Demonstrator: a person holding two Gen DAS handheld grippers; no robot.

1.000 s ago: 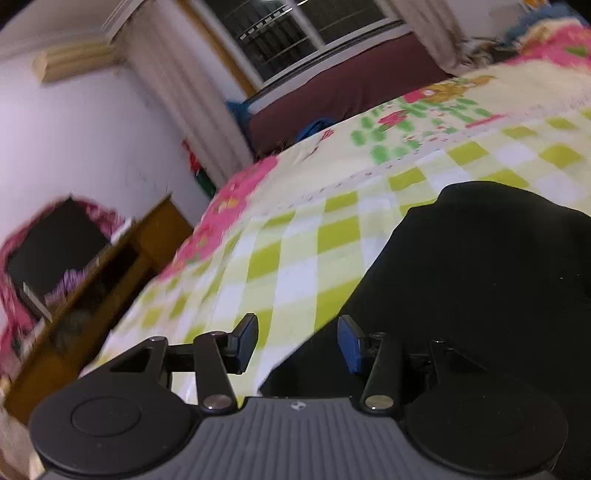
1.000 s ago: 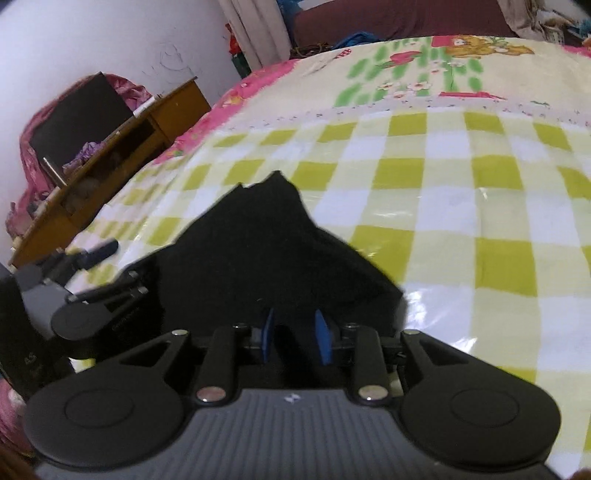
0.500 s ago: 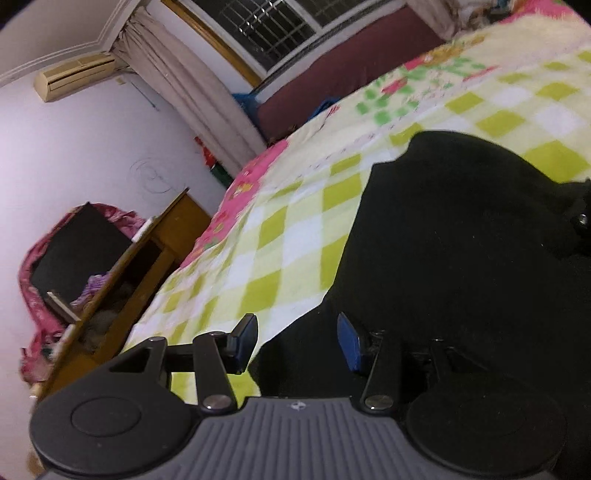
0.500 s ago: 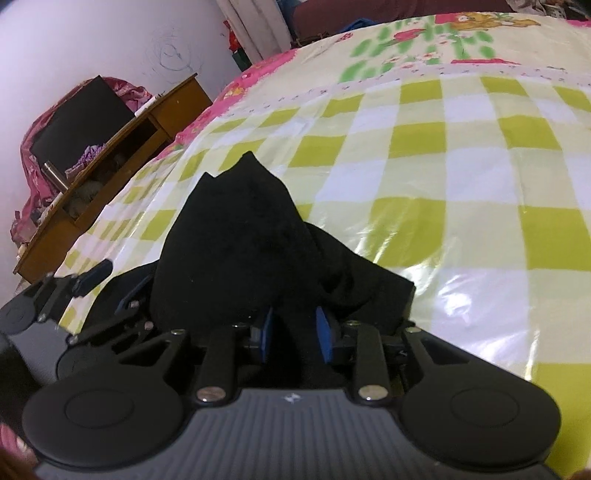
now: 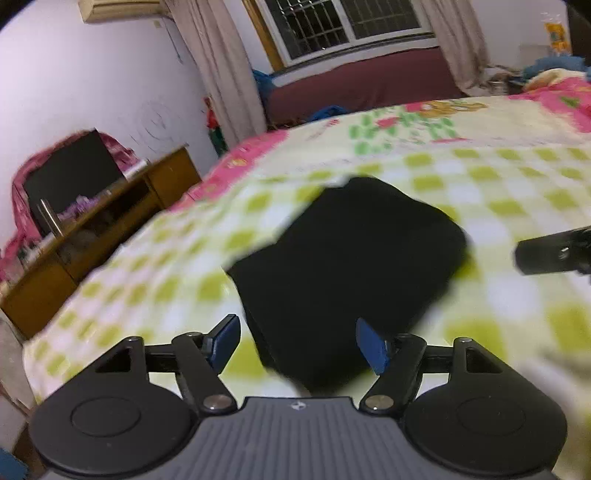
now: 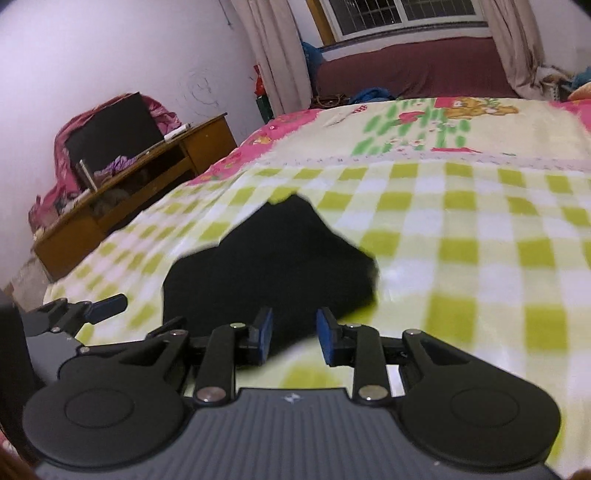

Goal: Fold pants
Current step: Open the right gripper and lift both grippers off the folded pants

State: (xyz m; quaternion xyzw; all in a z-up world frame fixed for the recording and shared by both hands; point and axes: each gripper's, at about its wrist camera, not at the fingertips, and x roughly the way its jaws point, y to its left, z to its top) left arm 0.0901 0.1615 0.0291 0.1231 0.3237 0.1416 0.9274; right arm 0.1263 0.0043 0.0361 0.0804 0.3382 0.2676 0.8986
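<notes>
The black pants (image 5: 347, 258) lie folded into a compact bundle on the green-and-white checked blanket (image 5: 155, 280). My left gripper (image 5: 297, 345) is open and empty, held just above the near edge of the bundle. In the right wrist view the pants (image 6: 273, 273) lie just ahead of my right gripper (image 6: 294, 336), which is open with nothing between its blue pads. The left gripper (image 6: 107, 308) shows at the left of that view, and a finger of the right gripper (image 5: 550, 254) shows at the right edge of the left wrist view.
A wooden desk (image 6: 155, 173) with a dark screen (image 6: 114, 129) stands at the bed's left side. A maroon sofa (image 6: 413, 70) and a curtained window (image 5: 343, 26) lie beyond the far end of the bed. A pink-bordered cartoon sheet (image 6: 436, 129) covers the far part of the bed.
My right gripper has let go of the pants and opened. Both grippers have pulled back and up, so the folded bundle now lies free on the blanket. The left gripper has opened wider.
</notes>
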